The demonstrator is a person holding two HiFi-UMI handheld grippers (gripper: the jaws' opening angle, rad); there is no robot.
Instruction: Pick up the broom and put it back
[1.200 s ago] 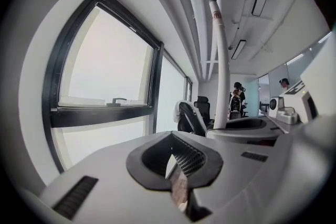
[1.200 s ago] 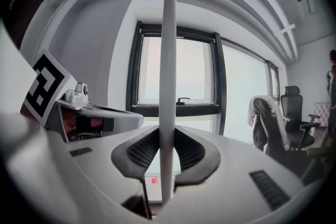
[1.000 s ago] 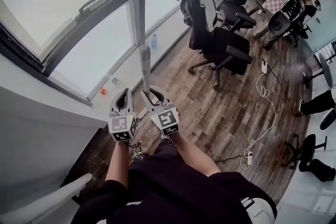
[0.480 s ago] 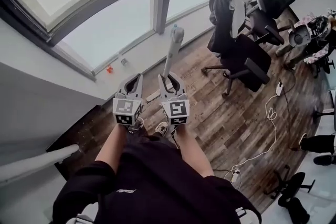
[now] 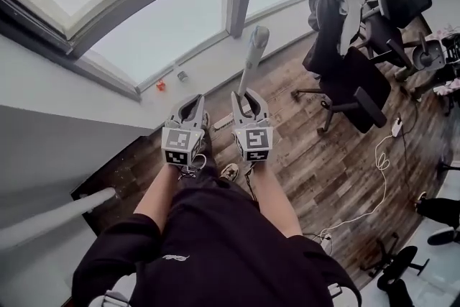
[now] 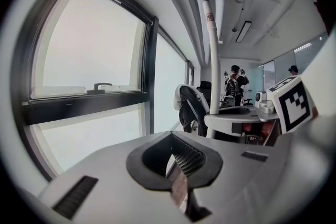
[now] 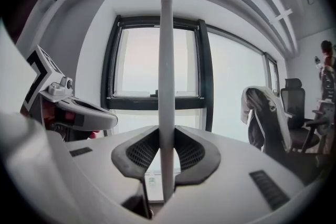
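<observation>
**Carrying the broom upright by its pole**

Standing near the window (image 5: 165, 25), the person has the broom (image 5: 251, 61) pinched in the right gripper (image 7: 166, 150). Its jaws are closed onto the pale pole from both sides. The pole rises almost straight up between them, over the wooden floor (image 5: 309, 147) and just short of the sill. The brush end is hidden below the grippers.

The left gripper (image 5: 190, 108) is alongside with its jaws together and nothing in them.

The pole looks stiff, smooth and light, probably a hollow tube. So weight is not the worry. I'd say length is: gripped at one point, it can pivot or slide down through the pads. A firmer hold would be nearer its balance point, with the spare gripper taking the pole higher up. The office chair (image 5: 345, 61) is well apart.
</observation>
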